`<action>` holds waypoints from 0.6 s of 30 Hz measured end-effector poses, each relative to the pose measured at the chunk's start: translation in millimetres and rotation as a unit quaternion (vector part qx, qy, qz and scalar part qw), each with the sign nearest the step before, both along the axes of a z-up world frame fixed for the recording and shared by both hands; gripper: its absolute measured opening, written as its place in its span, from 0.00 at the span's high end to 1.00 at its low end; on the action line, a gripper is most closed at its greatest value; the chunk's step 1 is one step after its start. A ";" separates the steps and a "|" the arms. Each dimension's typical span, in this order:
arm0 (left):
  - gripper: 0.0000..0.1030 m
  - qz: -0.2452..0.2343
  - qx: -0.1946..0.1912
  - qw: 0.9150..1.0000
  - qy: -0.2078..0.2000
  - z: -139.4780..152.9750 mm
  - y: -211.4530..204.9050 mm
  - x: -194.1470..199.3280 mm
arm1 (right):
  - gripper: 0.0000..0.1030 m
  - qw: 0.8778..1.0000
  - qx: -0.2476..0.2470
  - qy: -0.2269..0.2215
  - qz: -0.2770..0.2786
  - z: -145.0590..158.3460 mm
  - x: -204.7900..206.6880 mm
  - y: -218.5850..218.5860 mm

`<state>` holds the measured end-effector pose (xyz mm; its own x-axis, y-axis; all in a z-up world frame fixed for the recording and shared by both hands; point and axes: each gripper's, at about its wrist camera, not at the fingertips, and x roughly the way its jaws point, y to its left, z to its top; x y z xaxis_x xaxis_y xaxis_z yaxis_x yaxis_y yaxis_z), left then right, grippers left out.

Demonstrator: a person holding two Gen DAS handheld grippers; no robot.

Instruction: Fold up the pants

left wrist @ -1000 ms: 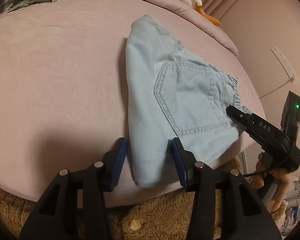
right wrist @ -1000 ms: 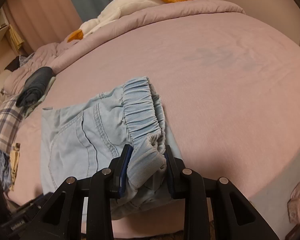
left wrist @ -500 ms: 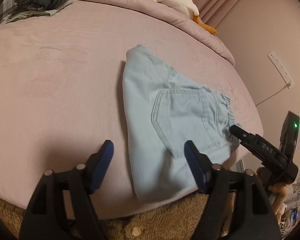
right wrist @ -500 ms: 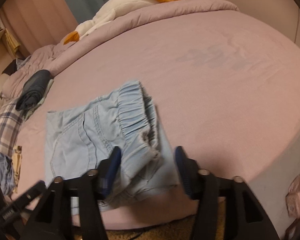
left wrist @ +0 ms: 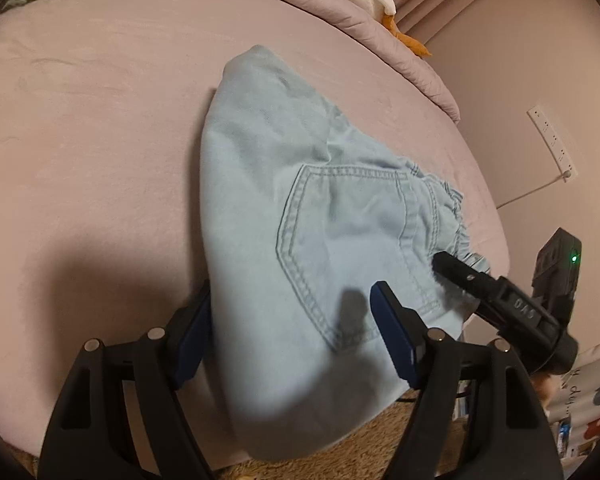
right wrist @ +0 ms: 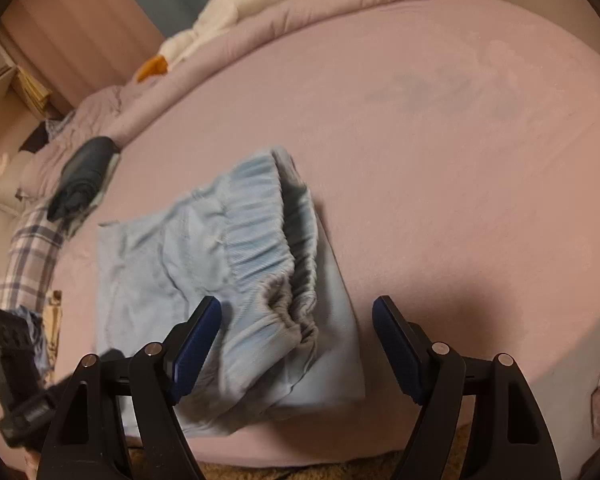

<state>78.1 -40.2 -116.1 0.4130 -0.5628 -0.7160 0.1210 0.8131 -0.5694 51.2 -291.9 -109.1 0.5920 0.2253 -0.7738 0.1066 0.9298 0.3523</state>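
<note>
Light blue denim pants (left wrist: pixel 300 216) lie folded on the pink bed near its front edge, back pocket up; in the right wrist view (right wrist: pixel 236 280) the elastic waistband faces me. My left gripper (left wrist: pixel 292 332) is open, its fingers either side of the pants' near folded end, with cloth between them. My right gripper (right wrist: pixel 296 340) is open, jaws wide, straddling the waistband corner without holding it. The right gripper also shows at the right in the left wrist view (left wrist: pixel 500 304).
The pink bed (left wrist: pixel 80 140) stretches away to the left and far side. A white plush goose (right wrist: pixel 236 12) lies on the quilt at the head. Dark folded clothes (right wrist: pixel 80 176) and a plaid cloth (right wrist: pixel 28 256) sit at the far left. A brown carpet (left wrist: pixel 420 444) lies below.
Both grippers were shut on the pants a second ago, then opened and let go. The left gripper has since moved forward, so its open fingers straddle the pants' near end.
</note>
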 end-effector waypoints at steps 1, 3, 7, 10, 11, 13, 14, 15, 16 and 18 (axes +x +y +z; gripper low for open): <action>0.28 0.000 0.000 1.000 0.001 0.0 -0.7 1.3 | 0.25 1.000 -0.004 -0.005 0.002 0.7 0.8 2.0; 0.28 -0.004 0.003 1.000 -0.001 0.5 -4.2 4.5 | 0.25 1.000 0.002 -0.010 0.012 2.5 3.7 4.7; 0.48 0.003 0.027 1.000 -0.007 1.1 -11.7 11.5 | 0.25 0.999 0.023 -0.013 0.035 -1.4 13.8 10.8; 0.60 0.010 0.033 0.999 -0.006 0.4 -9.6 11.6 | 0.34 0.999 0.023 -0.016 0.042 -2.1 15.3 16.1; 0.63 0.014 0.032 0.999 -0.004 0.1 -8.7 10.9 | 0.41 0.999 0.025 -0.017 0.039 -1.9 14.2 16.2; 0.70 0.023 0.032 0.999 -0.006 2.4 -7.8 6.9 | 0.47 0.999 0.021 -0.025 0.035 -0.1 10.1 20.3; 0.74 0.025 0.035 0.999 -0.011 5.2 -7.9 3.6 | 0.50 0.999 0.009 -0.032 0.034 1.7 6.6 24.3; 0.76 0.026 0.037 0.999 -0.016 8.0 -7.4 0.7 | 0.54 0.999 0.005 -0.036 0.034 3.3 5.2 26.7; 0.78 0.027 0.041 0.999 -0.019 10.7 -7.4 -2.2 | 0.55 0.999 0.010 -0.041 0.034 5.9 1.1 26.6; 0.79 0.028 0.049 0.998 -0.027 18.0 -6.2 -10.5 | 0.61 0.998 0.028 -0.039 0.036 9.6 -3.6 23.9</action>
